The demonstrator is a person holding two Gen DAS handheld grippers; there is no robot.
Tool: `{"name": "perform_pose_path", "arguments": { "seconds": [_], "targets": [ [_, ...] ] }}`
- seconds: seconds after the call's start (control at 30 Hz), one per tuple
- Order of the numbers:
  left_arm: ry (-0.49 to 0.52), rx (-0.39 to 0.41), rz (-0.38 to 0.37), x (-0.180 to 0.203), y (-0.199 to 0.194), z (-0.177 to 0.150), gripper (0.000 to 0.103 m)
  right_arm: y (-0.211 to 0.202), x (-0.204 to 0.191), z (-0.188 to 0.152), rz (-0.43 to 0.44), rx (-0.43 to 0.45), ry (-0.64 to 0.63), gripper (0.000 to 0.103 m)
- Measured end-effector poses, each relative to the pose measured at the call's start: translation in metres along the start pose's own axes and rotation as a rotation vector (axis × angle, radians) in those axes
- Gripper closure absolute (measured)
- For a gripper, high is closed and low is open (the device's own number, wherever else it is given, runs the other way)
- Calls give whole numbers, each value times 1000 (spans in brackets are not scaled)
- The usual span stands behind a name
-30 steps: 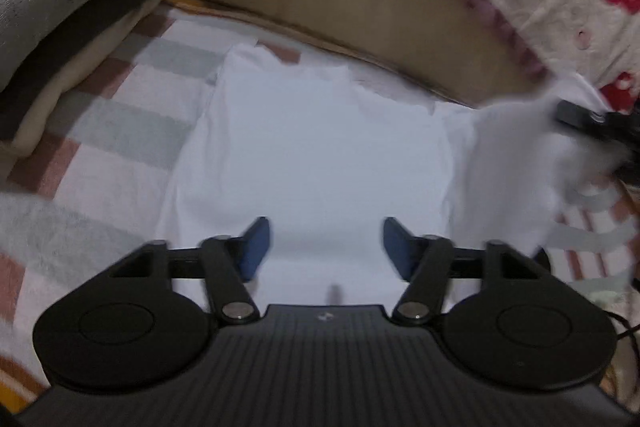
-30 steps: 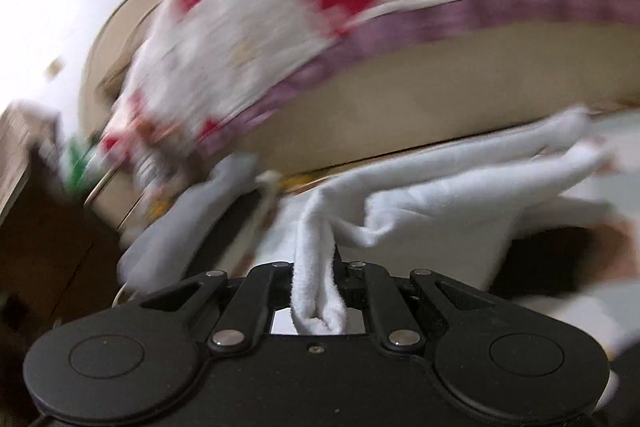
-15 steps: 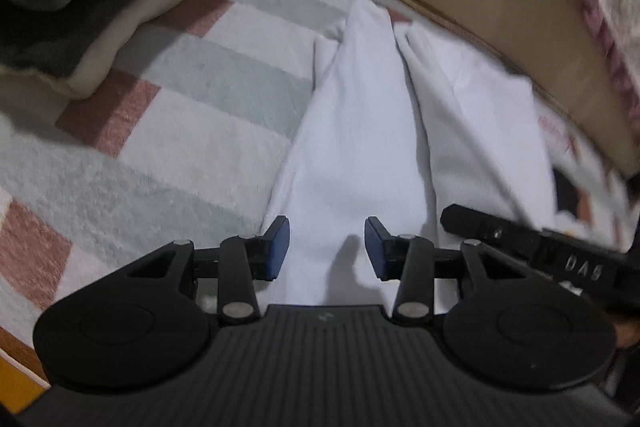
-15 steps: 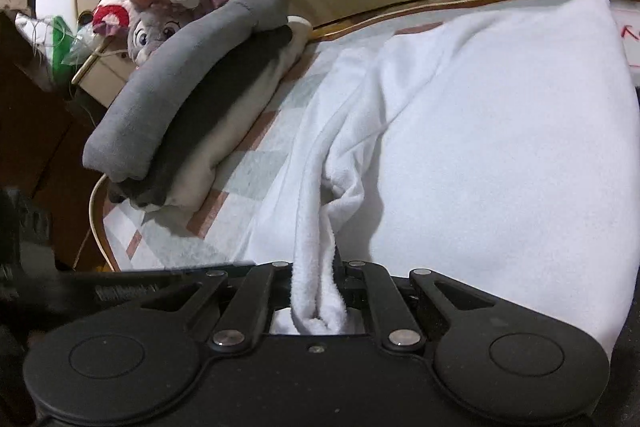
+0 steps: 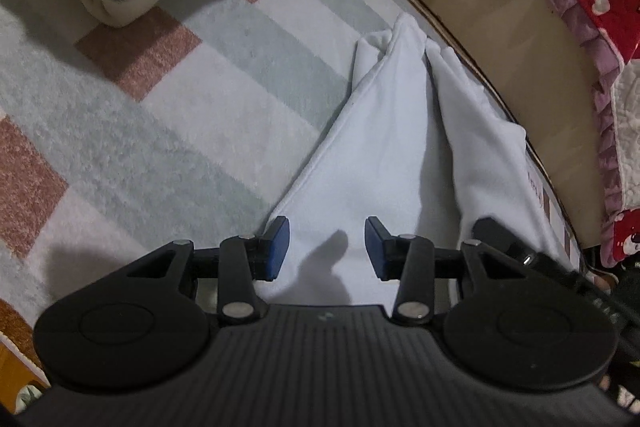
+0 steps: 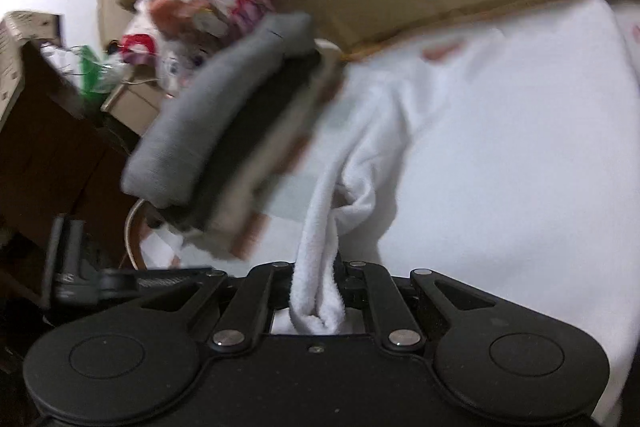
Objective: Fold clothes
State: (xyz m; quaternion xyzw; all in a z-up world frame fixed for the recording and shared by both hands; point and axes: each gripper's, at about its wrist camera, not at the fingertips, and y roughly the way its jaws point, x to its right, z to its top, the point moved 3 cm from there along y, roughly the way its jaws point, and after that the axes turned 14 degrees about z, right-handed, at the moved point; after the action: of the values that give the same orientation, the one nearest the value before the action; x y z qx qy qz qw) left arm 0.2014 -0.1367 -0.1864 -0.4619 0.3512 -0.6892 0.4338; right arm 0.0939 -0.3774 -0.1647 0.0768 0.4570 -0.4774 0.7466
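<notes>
1. Since half a second ago, left gripper [image 5: 326, 253] is nosing further over the white garment [image 5: 384, 155], jaws spread, fabric lying between them.
2. Right gripper [image 6: 318, 291] is pinching a bunched edge, likely carrying the fold.
3. Folded stack [image 6: 224, 131] is sitting left of the right jaws.

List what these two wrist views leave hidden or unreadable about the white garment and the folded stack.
- White garment: left wrist view, near edge hidden under the left gripper.
- White garment's pinched part: right wrist view, hidden inside the right gripper.
- Folded stack: right wrist view, motion-blurred; left wrist view, cut off by the top edge.
</notes>
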Motion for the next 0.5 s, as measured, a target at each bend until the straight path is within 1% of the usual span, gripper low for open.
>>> {"name": "perform_pose_path", "arguments": {
  "seconds": [0.03, 0.07, 0.13, 0.2, 0.23, 0.27, 0.3, 0.33, 0.4, 0.43, 0.47, 0.5],
  "targets": [
    [-5, 4, -5, -1, -1, 0, 62, 2, -8, 3, -2, 4, -31, 94],
    [-4, 6, -10, -2, -4, 0, 62, 7, -14, 6, -1, 2, -35, 94],
    [21, 15, -10, 1, -7, 0, 62, 14, -18, 13, 12, -1, 16, 94],
    [35, 18, -3, 2, -7, -1, 62, 21, -19, 11, 36, -14, 11, 94],
    [29, 14, 0, 1, -6, -1, 62, 27, -17, 6, 24, -35, 0, 94],
    [18, 12, 1, -1, -6, -1, 62, 34, -14, 1, -7, -64, -16, 94],
    [8, 10, 3, -3, -5, 0, 62, 43, -12, -7, -74, -104, -45, 94],
    [10, 14, 12, -4, -5, 0, 62, 52, -10, -15, -141, -145, -75, 92],
    [39, 18, 80, -4, -1, -1, 62, 59, -14, -30, -208, -175, -153, 89],
    [49, 17, 97, -5, 0, -1, 62, 59, -21, -34, -204, -183, -182, 82],
    [58, 16, 115, -5, 1, -2, 62, 59, -27, -38, -200, -191, -211, 69],
    [63, 16, 126, -6, 1, -2, 62, 48, -31, -36, -175, -190, -208, 62]
  ]
}}
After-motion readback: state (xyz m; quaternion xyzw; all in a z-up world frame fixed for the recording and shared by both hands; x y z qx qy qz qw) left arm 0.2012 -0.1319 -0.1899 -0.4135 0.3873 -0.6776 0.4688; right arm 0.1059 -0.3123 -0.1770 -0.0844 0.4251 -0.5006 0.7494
